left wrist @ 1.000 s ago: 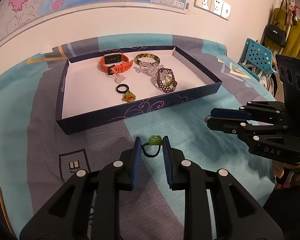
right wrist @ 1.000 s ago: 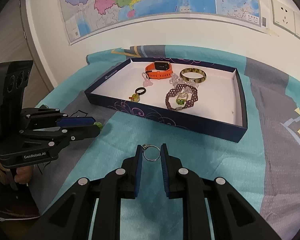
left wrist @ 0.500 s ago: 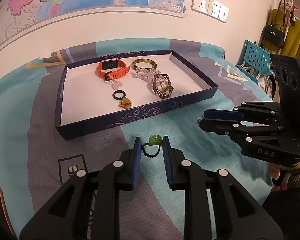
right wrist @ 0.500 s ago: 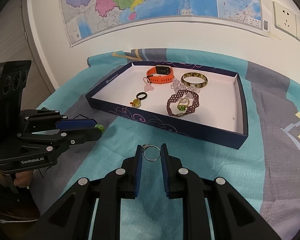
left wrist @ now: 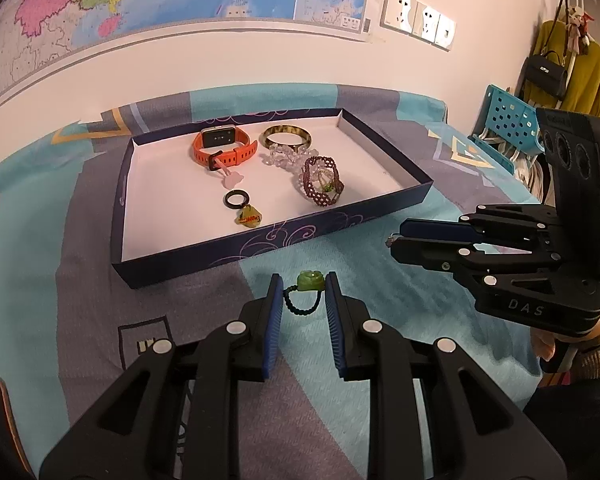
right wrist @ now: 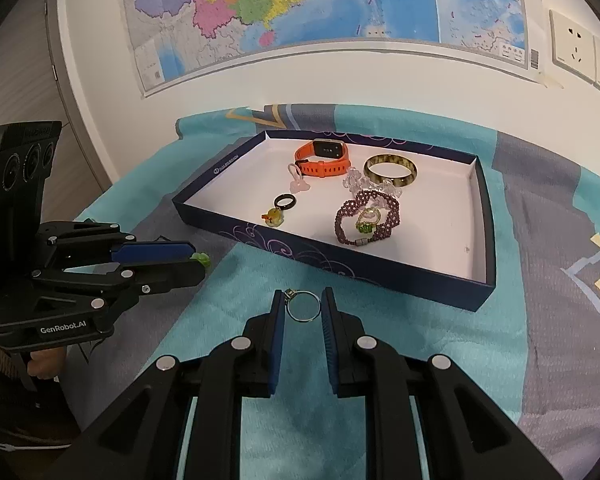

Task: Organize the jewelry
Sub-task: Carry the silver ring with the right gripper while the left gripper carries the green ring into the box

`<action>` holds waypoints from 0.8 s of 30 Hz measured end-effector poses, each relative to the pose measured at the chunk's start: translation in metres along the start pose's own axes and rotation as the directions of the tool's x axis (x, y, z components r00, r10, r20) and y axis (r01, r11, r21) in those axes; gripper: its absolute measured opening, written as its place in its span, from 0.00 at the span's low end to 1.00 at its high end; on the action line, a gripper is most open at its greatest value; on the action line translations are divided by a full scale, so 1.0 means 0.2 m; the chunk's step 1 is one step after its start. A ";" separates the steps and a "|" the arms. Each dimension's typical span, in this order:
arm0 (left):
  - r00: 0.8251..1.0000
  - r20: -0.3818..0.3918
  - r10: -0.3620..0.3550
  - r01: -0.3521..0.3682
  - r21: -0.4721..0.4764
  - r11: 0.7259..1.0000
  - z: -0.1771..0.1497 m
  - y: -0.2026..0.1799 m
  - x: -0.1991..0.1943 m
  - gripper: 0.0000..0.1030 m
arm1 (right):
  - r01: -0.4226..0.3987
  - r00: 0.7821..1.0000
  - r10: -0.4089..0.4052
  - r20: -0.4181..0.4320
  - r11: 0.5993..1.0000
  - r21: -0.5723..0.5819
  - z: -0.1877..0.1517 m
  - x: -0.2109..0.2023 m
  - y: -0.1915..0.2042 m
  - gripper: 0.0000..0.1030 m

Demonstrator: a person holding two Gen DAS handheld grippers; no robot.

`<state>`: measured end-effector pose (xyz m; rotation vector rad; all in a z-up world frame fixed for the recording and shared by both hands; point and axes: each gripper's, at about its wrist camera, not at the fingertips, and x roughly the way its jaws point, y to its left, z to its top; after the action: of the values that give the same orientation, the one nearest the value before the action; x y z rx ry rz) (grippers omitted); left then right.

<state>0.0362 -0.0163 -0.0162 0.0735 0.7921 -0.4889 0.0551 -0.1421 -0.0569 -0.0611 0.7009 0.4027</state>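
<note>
Green-charm bead ring (left wrist: 307, 292): pinched in left gripper (left wrist: 303, 286), above the cloth, short of tray (left wrist: 260, 240). Silver ring (right wrist: 303, 307): clamped in right gripper (right wrist: 302, 303), likewise outside tray. Already in tray: orange watch (left wrist: 223, 147), bangle (left wrist: 286, 137), purple bracelet (left wrist: 322, 186), black ring (left wrist: 236, 199), misc. charms. Est. 2 pcs left to place.

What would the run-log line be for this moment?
left gripper: shut on green bead ring | right gripper: shut on silver ring | both short of tray | phase: carrying
</note>
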 end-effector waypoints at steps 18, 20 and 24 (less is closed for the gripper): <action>1.000 0.021 0.001 -0.001 0.008 1.000 0.04 -0.01 -0.01 0.21 | 0.000 1.000 0.001 0.016 1.000 -0.008 0.04 0.00 -0.01 0.16; 1.000 0.021 0.000 -0.001 0.009 1.000 0.04 -0.01 -0.01 0.21 | -0.001 1.000 0.001 0.017 1.000 -0.009 0.04 0.00 -0.01 0.16; 1.000 0.021 -0.001 0.000 0.009 1.000 0.05 -0.01 -0.01 0.21 | -0.003 1.000 0.003 0.016 1.000 -0.009 0.04 0.00 -0.01 0.16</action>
<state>0.0401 -0.0198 -0.0080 0.0764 0.7689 -0.4931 0.0621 -0.1428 -0.0508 -0.0655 0.6832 0.4091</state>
